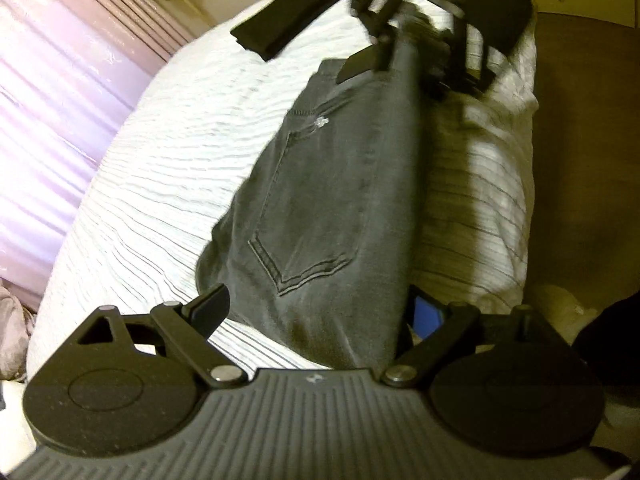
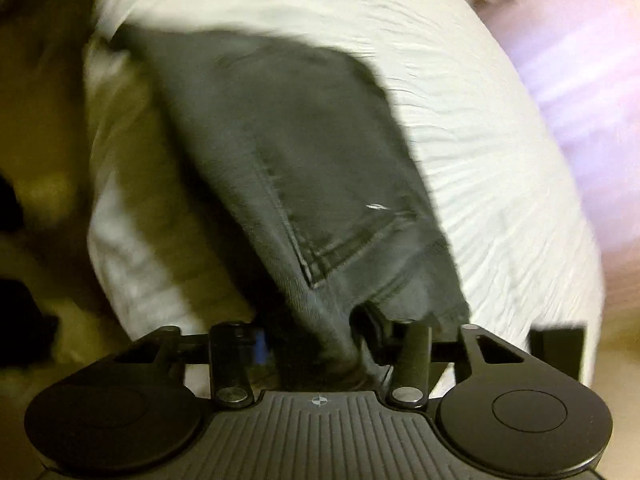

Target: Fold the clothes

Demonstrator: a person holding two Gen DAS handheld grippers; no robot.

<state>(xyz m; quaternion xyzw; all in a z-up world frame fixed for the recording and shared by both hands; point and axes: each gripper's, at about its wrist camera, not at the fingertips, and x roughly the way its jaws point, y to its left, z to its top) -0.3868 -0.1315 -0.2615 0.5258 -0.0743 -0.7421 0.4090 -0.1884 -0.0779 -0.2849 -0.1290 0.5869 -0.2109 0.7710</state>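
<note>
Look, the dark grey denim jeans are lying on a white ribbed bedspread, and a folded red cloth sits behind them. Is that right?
Nearly. The folded cloth behind the dark grey denim jeans is black, not red, as the left wrist view shows. The jeans do lie on the white ribbed bedspread.

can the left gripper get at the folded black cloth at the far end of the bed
Probably not directly: the left gripper is open around the jeans, and the right gripper sits beside the black cloth.
</note>
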